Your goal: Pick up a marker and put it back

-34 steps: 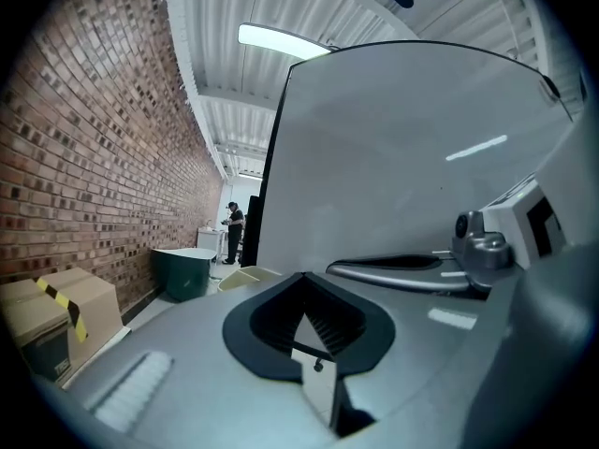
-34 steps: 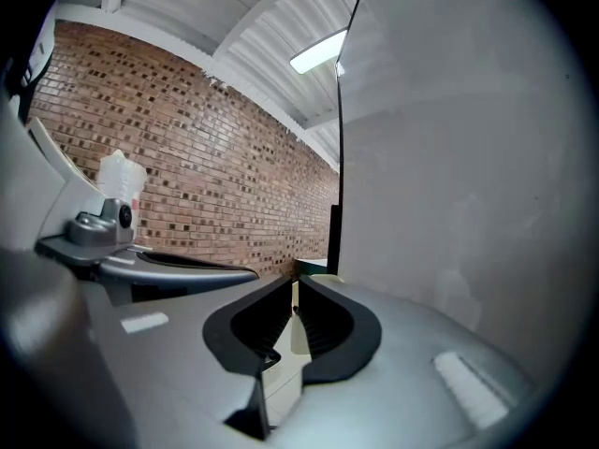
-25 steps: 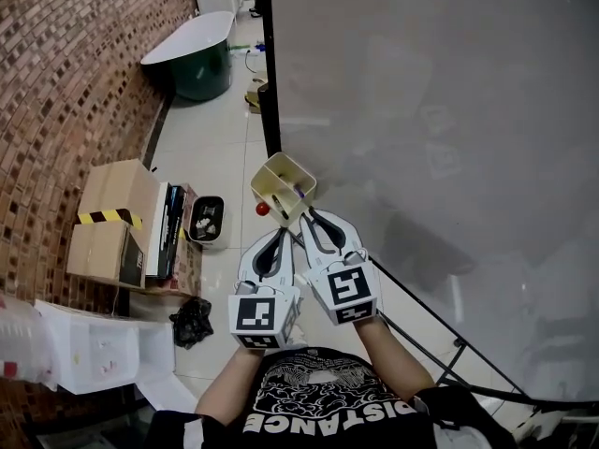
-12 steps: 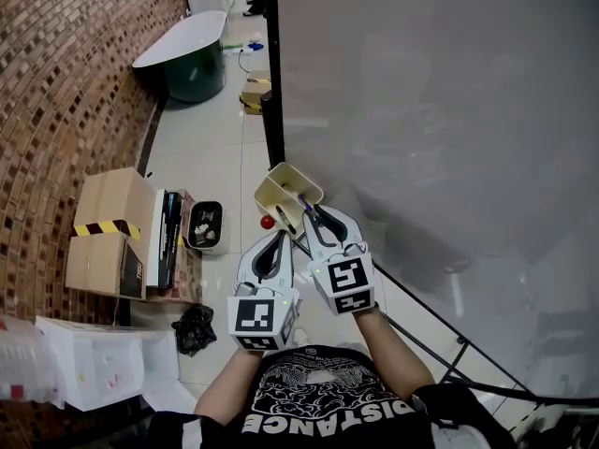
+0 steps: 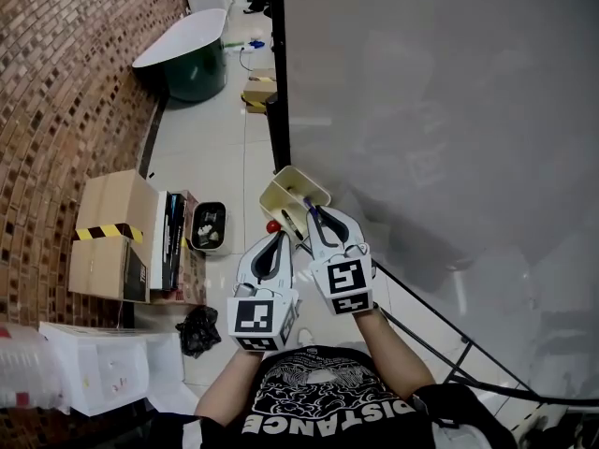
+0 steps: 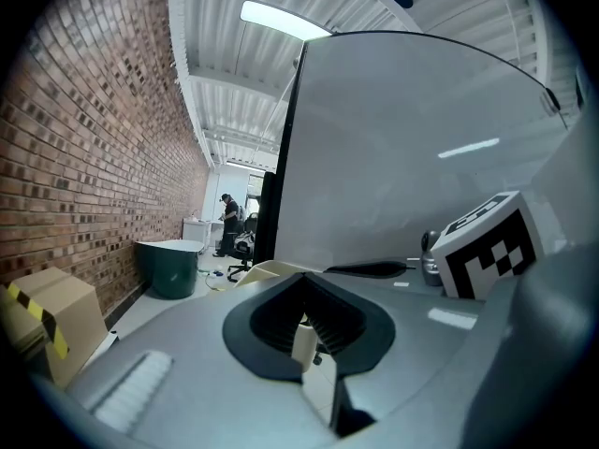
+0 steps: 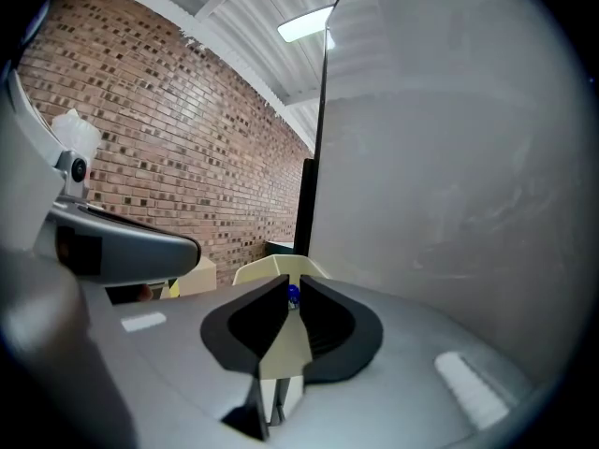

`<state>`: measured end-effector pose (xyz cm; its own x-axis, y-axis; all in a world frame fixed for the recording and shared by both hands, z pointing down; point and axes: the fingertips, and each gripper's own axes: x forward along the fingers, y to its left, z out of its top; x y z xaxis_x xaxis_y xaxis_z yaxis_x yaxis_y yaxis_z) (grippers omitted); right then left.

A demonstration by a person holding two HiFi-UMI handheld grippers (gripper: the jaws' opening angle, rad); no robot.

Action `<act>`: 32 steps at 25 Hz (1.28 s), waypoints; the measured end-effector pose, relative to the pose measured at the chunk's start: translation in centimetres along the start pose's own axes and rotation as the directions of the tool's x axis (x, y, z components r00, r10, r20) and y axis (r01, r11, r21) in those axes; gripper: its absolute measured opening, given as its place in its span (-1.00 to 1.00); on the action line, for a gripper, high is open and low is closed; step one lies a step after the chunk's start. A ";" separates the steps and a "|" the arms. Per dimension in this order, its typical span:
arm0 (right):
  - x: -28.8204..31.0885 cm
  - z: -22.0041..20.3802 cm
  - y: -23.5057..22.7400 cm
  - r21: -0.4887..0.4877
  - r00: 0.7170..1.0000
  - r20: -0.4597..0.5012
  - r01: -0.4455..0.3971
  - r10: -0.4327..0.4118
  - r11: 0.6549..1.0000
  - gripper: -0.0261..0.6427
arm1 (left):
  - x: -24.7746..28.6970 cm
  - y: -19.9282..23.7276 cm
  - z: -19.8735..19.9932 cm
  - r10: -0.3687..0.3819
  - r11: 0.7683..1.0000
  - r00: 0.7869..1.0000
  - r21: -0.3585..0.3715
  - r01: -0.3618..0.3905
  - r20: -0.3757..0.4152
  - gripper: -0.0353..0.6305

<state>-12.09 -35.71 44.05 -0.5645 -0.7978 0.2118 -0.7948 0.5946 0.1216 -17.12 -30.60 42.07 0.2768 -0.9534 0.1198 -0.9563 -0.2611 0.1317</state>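
Note:
A cream marker holder (image 5: pixel 284 195) hangs at the lower edge of the whiteboard (image 5: pixel 440 110); its rim (image 7: pixel 267 267) shows just beyond my right jaws. My right gripper (image 5: pixel 314 216) is shut on a marker with a blue cap (image 5: pixel 307 204), held over the holder's open top. The blue tip (image 7: pixel 293 295) pokes out between the jaws in the right gripper view. My left gripper (image 5: pixel 279 240) stays just left of and behind the right one, shut with nothing in it (image 6: pixel 304 330). A small red round thing (image 5: pixel 272 225) sits beside the holder.
The whiteboard's black frame (image 5: pixel 278 82) and stand legs (image 5: pixel 440 340) run along the tiled floor. Cardboard boxes (image 5: pixel 108 237), a small black bin (image 5: pixel 207 224) and a dark green tub (image 5: pixel 182 59) stand along the brick wall at left. A person stands far off (image 6: pixel 227 223).
My right gripper has moved forward with the marker, from beside the holder to over its open top. The left gripper has hardly moved.

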 end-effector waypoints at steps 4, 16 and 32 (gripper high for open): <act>0.1 0.1 -0.1 -0.003 1.000 0.005 0.001 -0.001 1.000 -0.83 | 0.4 0.0 -0.2 -0.002 1.000 1.000 -0.002 0.002 -0.004 -0.88; -1.5 1.8 -0.6 -0.042 0.998 0.062 0.023 -0.020 0.999 -0.83 | 0.0 -0.8 0.2 -0.002 1.000 1.000 -0.010 0.002 0.008 -0.88; -8.4 7.0 0.1 -0.060 0.978 0.209 0.022 -0.009 0.998 -0.83 | -2.5 -4.4 2.0 -0.012 1.000 0.997 -0.007 0.013 0.073 -0.88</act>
<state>-9.00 -29.59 35.49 -0.5914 -0.8064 0.0037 -0.7922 0.5819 0.1840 -13.80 -27.38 39.18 0.2810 -0.9586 0.0460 -0.9519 -0.2724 0.1401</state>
